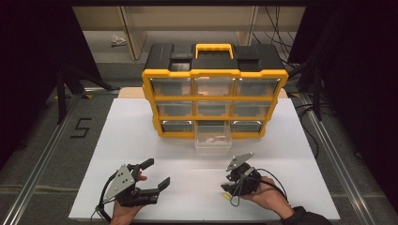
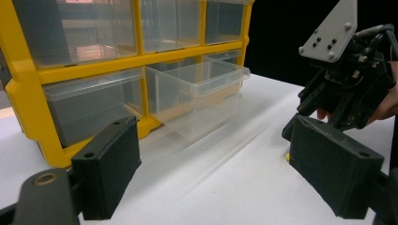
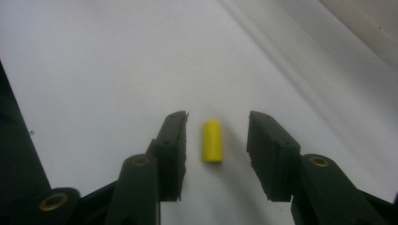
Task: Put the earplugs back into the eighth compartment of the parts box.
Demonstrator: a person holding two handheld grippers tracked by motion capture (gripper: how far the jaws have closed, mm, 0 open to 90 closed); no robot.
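On smooth white table (image 3: 94, 56), small yellow cylindrical plug (image 3: 212, 141), between matte black pads (image 3: 172, 150)

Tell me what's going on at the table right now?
A person holds a gripper in each hand at a white table. The right gripper is lowered over a small yellow cylinder lying on the table; the piece sits between the jaws, but the pads do not touch it yet. The left gripper rests open and empty nearby. Behind them stands a yellow organizer with its bottom middle drawer pulled out.
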